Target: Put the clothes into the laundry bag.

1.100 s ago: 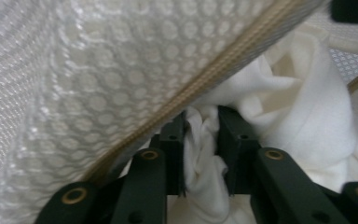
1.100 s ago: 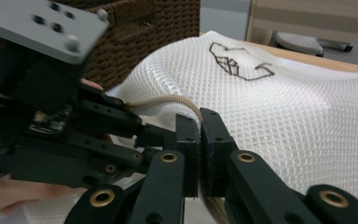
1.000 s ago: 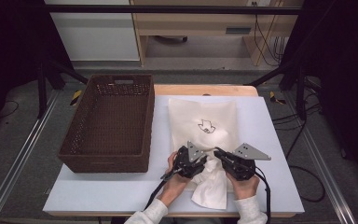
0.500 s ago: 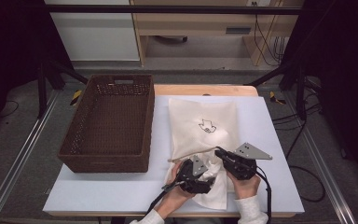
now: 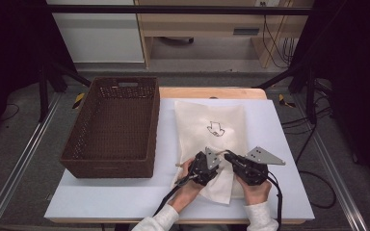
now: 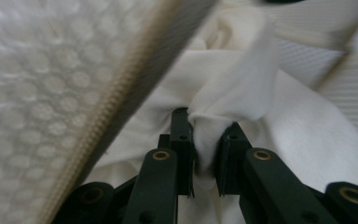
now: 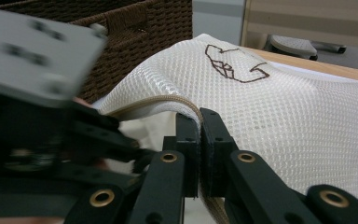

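Note:
A white mesh laundry bag (image 5: 212,120) with a brown printed mark (image 5: 216,127) lies flat on the table, its zippered mouth toward the person. My right gripper (image 5: 228,156) is shut on the bag's zipper edge (image 7: 168,100) and lifts it. My left gripper (image 5: 216,166) is shut on a bunched fold of white cloth (image 6: 223,107) right at that mouth, under the raised mesh (image 6: 42,84). More of the cloth (image 5: 218,190) trails out over the table toward the front edge. In the right gripper view the left gripper (image 7: 74,140) sits close on the left, blurred.
A dark brown wicker basket (image 5: 84,139) stands on the left half of the white table top (image 5: 279,144), beside the bag. A wooden strip (image 5: 212,92) runs along the table's far edge. Dark frame legs and cables stand on the floor around the table.
My left gripper drew back toward the front edge with the cloth, then came forward again to the bag's mouth. The right gripper stayed put, holding the zipper edge.

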